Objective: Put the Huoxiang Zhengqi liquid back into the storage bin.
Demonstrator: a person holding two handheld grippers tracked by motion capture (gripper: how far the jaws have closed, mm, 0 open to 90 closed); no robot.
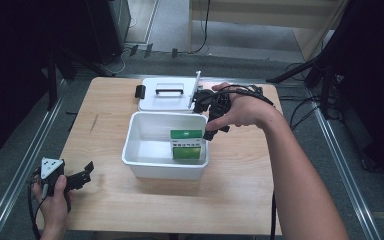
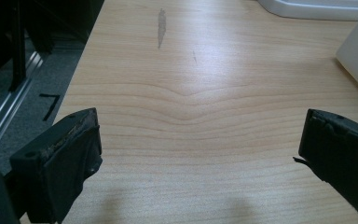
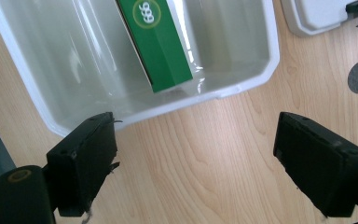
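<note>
My right hand-held gripper hangs with its jaws spread wide and nothing between them; in its own view they frame bare wood just outside the rim of the white bin. From the high view I see that gripper at the bin's far right corner, tilted down over the edge. Inside the bin the green box leans against the wall nearest that gripper, one end resting on the floor of the bin; the high view shows the same green box on the right side of the bin's interior. It sits clear of the jaws, untouched.

Beyond the bin, toward the far edge of the desk, the white lid lies flat with its dark handle facing up, close behind the bin.

My left hand-held gripper rests low near the front-left corner of the desk, well apart from the bin. Its jaws are also wide open and hold nothing, looking across bare desk in its own view.

I judge the placing of the green box to be done, with my right gripper emptied beside the bin. The next move, as I read it, is to close the bin: I need to swing the right gripper back to the lid, pinch it by the handle or an edge, lift it level, and line it up square over the bin's rim before lowering it. The left could steady the bin's wall.
</note>
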